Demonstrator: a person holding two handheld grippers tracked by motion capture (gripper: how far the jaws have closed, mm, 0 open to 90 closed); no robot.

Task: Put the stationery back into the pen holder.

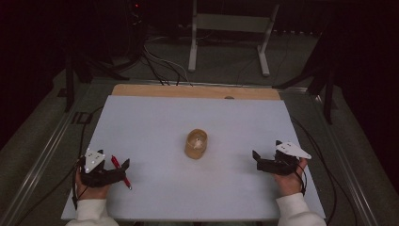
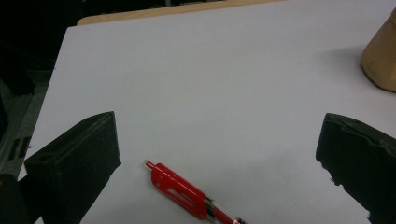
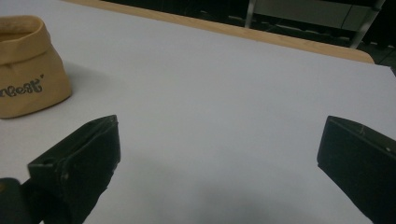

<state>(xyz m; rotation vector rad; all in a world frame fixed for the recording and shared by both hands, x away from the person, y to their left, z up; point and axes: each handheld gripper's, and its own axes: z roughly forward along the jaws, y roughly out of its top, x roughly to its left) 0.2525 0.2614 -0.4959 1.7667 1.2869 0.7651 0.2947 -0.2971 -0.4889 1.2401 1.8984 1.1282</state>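
A red pen (image 1: 120, 172) lies on the white table top (image 1: 155, 122) near the front left. My left gripper (image 1: 114, 160) rests over it, open, and the pen (image 2: 187, 193) lies flat on the table between the jaws with neither jaw touching it. A small tan paper bag (image 1: 196, 143) with its rim rolled down stands upright near the table's middle, with something pale inside. It sits at the right edge of the left gripper view (image 2: 380, 56) and at the left of the right gripper view (image 3: 28, 70). My right gripper (image 1: 266, 149) rests at the front right, open and empty.
A wooden strip (image 1: 188, 91) runs along the table's far edge. Beyond it a white metal stand (image 1: 230, 23) and several cables (image 1: 155, 61) lie on the dark floor. Bare white surface stretches between the bag and each gripper.
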